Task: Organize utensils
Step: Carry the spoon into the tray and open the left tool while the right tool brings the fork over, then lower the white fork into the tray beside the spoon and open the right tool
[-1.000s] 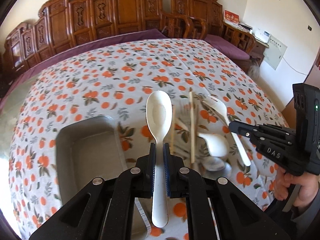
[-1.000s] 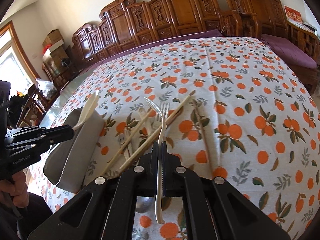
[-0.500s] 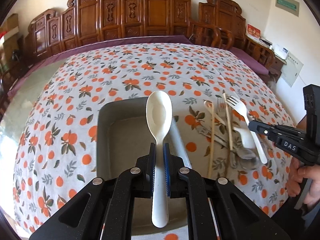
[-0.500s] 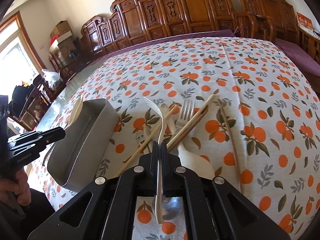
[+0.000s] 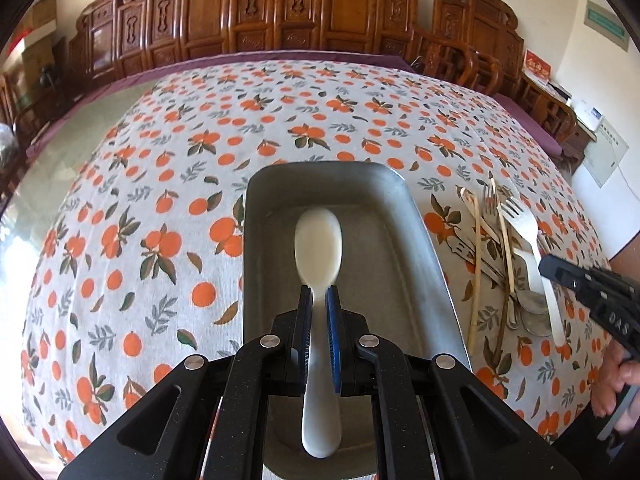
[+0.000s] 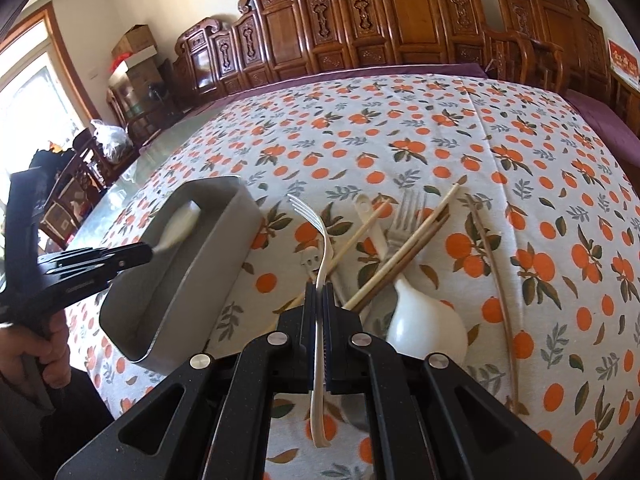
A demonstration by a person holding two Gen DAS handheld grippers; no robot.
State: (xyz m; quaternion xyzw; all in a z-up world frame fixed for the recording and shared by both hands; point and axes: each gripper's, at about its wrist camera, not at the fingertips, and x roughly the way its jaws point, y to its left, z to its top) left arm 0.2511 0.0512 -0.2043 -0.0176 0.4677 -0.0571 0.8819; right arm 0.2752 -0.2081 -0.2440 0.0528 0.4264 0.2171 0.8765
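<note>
Left gripper (image 5: 319,300) clamps white spoon (image 5: 319,240), bowl toward frame top, lengthwise over metal tray (image 5: 420,216). Right gripper (image 6: 319,294) clamps white fork (image 6: 320,256), tines toward frame top.

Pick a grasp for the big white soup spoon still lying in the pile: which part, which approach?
Judgement: take the white soup spoon by its bowl end, coming from above on the near-right side. The bowl lies exposed at the pile's near edge, while its handle runs away under the chopsticks and beside the metal fork. The bowl is wide and rounded, so pinching its rim may slip.
</note>
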